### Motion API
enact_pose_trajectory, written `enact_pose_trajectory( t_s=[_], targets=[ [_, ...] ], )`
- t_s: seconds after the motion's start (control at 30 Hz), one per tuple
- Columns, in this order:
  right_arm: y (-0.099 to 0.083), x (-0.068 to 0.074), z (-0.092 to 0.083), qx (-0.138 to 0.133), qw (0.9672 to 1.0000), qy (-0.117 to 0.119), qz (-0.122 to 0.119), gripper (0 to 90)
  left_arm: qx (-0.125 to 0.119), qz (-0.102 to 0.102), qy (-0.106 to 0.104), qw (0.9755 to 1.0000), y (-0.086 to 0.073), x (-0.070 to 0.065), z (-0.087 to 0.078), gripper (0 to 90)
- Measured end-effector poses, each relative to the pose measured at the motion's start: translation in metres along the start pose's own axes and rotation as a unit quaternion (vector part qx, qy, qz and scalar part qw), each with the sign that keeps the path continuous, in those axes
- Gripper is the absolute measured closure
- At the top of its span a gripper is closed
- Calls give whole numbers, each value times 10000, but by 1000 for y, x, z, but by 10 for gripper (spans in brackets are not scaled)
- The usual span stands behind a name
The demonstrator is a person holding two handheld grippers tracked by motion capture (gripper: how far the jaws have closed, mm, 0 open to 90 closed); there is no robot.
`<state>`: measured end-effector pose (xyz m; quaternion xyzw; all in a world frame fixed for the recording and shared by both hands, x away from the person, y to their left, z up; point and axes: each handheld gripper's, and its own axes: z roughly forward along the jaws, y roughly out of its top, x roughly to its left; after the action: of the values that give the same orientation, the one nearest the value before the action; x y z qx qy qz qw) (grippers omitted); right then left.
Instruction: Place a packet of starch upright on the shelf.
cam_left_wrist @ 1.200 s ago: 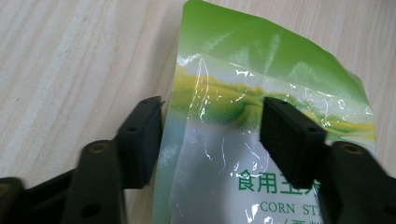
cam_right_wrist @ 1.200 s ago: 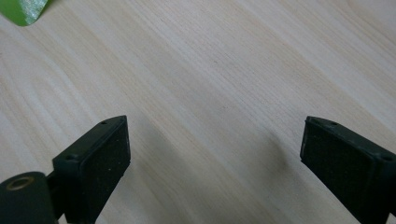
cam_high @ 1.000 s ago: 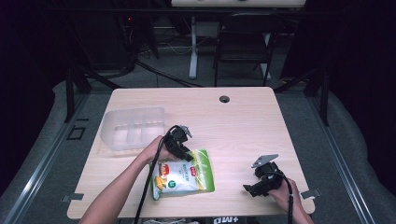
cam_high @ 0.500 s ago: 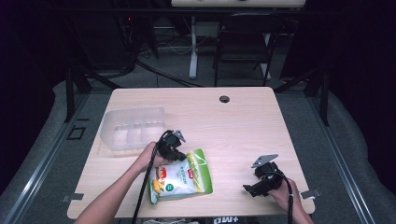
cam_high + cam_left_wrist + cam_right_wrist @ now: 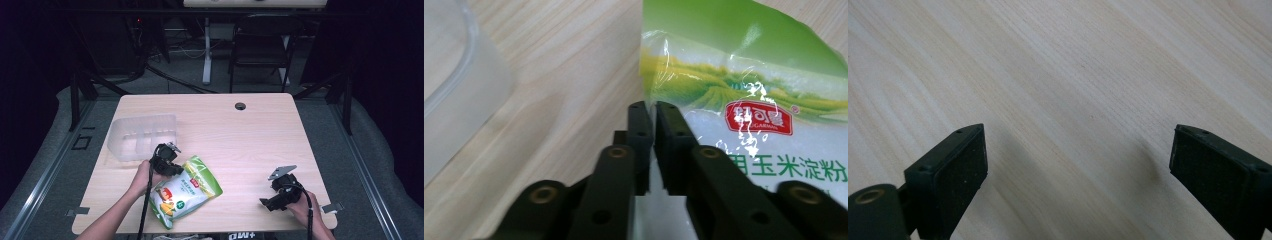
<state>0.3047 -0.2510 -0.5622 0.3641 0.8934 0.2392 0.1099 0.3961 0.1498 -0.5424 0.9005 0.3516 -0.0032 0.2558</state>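
Observation:
A green and white snack bag [image 5: 186, 194] with a red label lies flat on the wooden table [image 5: 250, 135], near its front left. My left gripper [image 5: 173, 169] sits at the bag's upper left corner. In the left gripper view the left gripper [image 5: 653, 107] has its jaws almost together with the thin edge of the bag [image 5: 749, 95] pinched between them; they have just been opening a little. My right gripper [image 5: 265, 203] rests low at the front right, far from the bag. Seen in its own view, the right gripper [image 5: 1078, 155] stands wide open over bare wood.
A clear plastic container [image 5: 142, 136] with inner dividers stands just left of and behind the left gripper; its rim [image 5: 454, 95] is close by in the left gripper view. A round cable hole [image 5: 240, 106] sits at the table's far edge. A chair [image 5: 260, 45] stands beyond the table.
My left gripper has moved left toward the clear container, and the bag has shifted and turned with it. The right gripper has stayed where it was.

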Motion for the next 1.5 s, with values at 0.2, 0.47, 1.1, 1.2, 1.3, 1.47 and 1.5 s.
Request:
enact_pose_trajectory(
  t_s=[0.2,0.47,1.1,1.2,1.3,1.47,1.5],
  targets=[
    [1,1,1,-19,10000,27,32,78,89,-31,-474,9988,11,7,8,567],
    [-1,1,1,-51,10000,43,70,78,256,43,-805,9964,27,7,24,472],
    [0,0,1,33,10000,46,34,78,138,449,-539,9974,19,-1,11,888],
    [0,0,0,16,10000,42,45,78,-50,466,-479,9978,13,0,5,886],
    [0,0,-1,27,10000,12,3,78,-227,449,-342,9981,7,0,0,890],
    [0,0,-1,39,10000,-7,34,78,-553,354,-184,9977,-3,1,-12,897],
    [0,0,0,25,10000,4,45,78,-626,337,-160,9973,-4,1,-15,897]
  ],
)
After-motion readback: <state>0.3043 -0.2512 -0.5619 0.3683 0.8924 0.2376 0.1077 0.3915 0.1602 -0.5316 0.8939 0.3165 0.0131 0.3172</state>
